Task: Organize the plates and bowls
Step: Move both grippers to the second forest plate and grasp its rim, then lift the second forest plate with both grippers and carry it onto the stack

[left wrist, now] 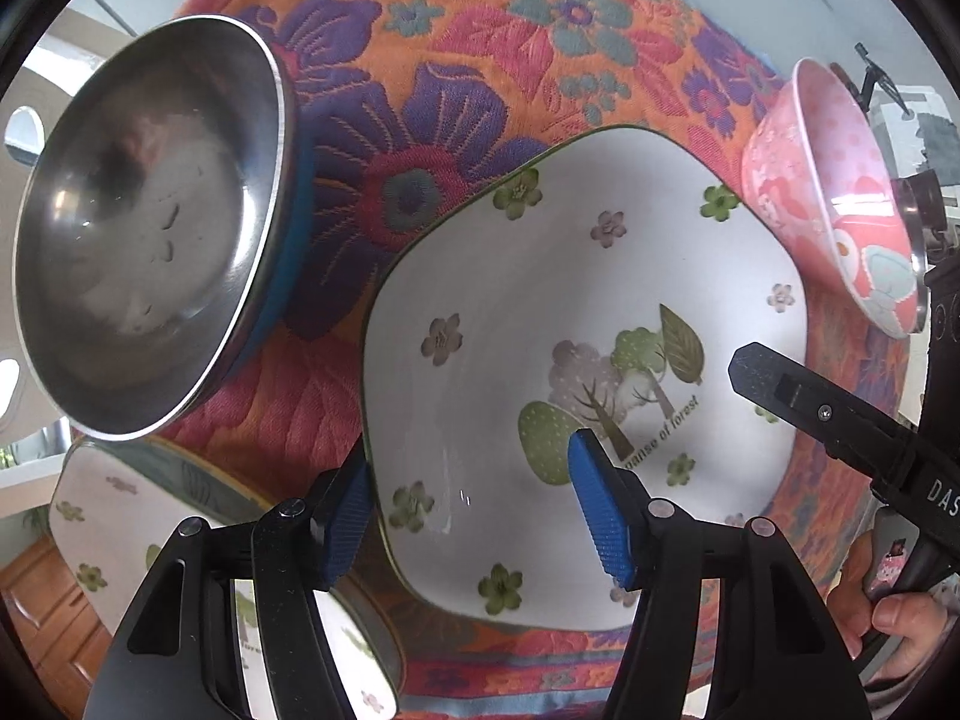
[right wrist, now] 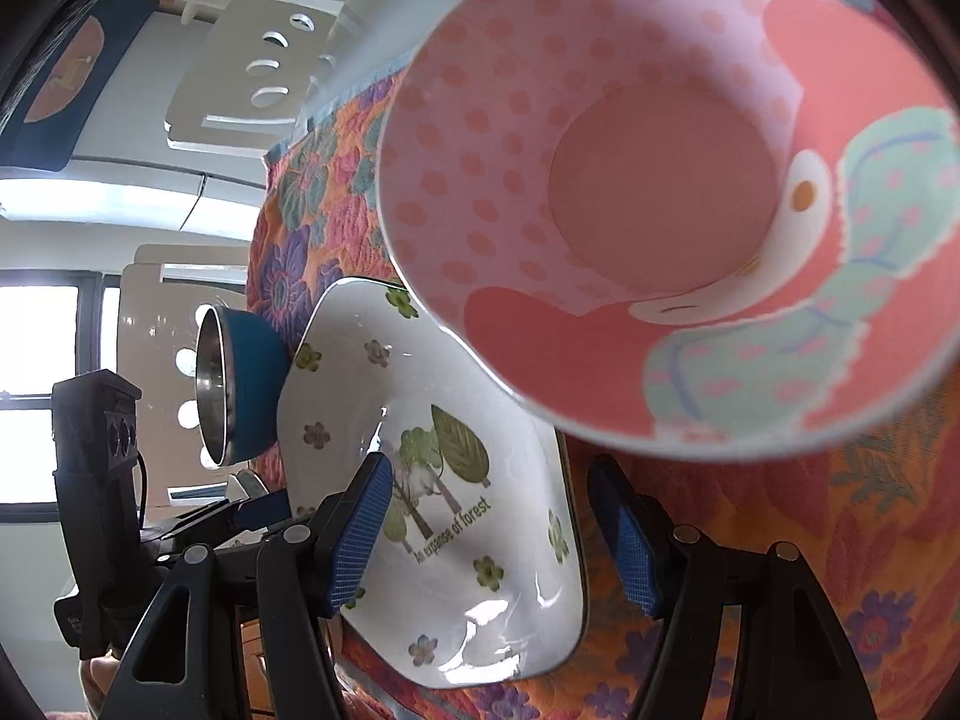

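Straddling opposite edges of the empty white plate (left wrist: 576, 324), the left gripper (left wrist: 480, 522) and right gripper (right wrist: 504, 540) both stand spread, seemingly not pinching it. Beside the plate, the steel bowl (left wrist: 150, 222) and pink bowl (right wrist: 660, 180) sit empty on the flowered cloth (left wrist: 420, 90).

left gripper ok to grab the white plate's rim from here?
Probably yes. The left gripper is open, straddling the white plate rim, one finger outside, one over the inside. Nothing sits between; the steel bowl stands clear.
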Available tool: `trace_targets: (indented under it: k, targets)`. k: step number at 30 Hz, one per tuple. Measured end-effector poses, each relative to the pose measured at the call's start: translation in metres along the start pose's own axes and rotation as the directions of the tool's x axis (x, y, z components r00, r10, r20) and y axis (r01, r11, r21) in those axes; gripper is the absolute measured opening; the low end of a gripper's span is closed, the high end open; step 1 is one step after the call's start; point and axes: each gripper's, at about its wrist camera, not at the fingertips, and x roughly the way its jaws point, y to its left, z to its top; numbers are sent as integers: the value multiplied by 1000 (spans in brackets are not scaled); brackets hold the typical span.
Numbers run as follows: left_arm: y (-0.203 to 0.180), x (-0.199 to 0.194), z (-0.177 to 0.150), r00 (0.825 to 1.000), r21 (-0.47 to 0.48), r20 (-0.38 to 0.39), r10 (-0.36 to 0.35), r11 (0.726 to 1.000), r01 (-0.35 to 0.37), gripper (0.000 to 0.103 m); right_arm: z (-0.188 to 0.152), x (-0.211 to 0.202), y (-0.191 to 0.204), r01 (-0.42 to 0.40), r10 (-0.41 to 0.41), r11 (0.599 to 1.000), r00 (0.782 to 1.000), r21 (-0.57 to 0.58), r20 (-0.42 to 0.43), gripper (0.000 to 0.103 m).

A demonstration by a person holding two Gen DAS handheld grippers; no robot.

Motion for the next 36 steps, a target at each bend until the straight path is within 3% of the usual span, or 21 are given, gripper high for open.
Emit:
trace_targets:
  k: [7,9,12,13,23,36]
  targets:
    - [7,12,7,1000,20,-12,13,1000,-13,58,3,4,-4,-21,21,1000,1000,-14,2,66]
    - [4,13,8,1000,27,-5,13,1000,-13,58,3,5,-3,-6,6,1000,1000,-30,0,61]
    - [-3,13,8,1000,36,3,22,999,-23,57,4,7,2,55,-56,996,998,-70,-10,42]
    - [-8,14,9,1000,37,4,22,999,-22,56,4,8,5,74,-75,993,997,-91,-14,41]
    - [-8,3,-6,1000,36,2,1,999,-1,53,-3,6,13,131,-142,977,988,-168,-57,41]
    - [-20,-22,-35,999,47,30,-45,998,43,53,-23,-16,23,132,-138,980,990,-146,-26,41]
